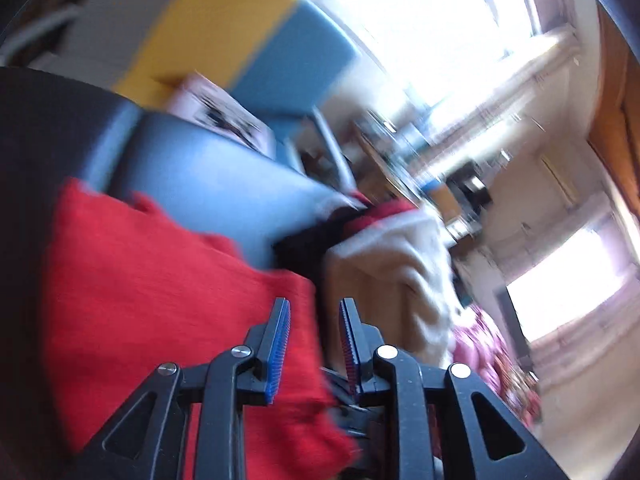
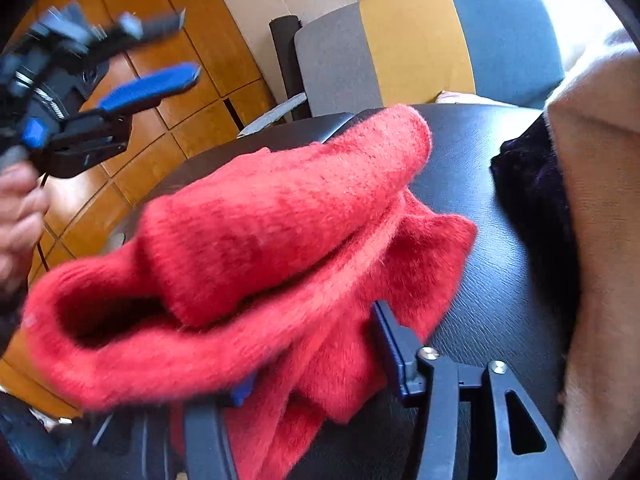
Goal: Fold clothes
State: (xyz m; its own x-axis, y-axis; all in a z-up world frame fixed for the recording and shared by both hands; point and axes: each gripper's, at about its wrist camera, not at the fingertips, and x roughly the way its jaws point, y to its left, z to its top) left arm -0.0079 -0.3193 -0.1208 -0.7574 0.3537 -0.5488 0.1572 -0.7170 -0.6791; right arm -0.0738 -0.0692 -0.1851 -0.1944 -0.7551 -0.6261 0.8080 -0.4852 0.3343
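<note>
A fuzzy red sweater (image 2: 280, 220) lies bunched on a black tabletop (image 2: 488, 152), one sleeve folded over the body. My right gripper (image 2: 316, 352) sits at its near edge. The right finger (image 2: 394, 348) shows its blue pad, while the left finger is buried under the knit. Fabric lies between the jaws, which stand wide apart. A hand (image 2: 16, 208) holds my left gripper (image 2: 188, 48) up at the far left, above the floor, open and with nothing in it. In the blurred left wrist view the left gripper (image 1: 314, 320) has a bare gap, with the red sweater (image 1: 160, 280) beyond it.
A cream garment (image 2: 600, 200) and a dark garment (image 2: 528, 184) lie at the table's right side. Behind the table stands a chair (image 2: 416, 40) with a grey, yellow and blue back. Wooden floor (image 2: 160, 80) runs along the left edge. Bright windows (image 1: 420, 20) glare in the left wrist view.
</note>
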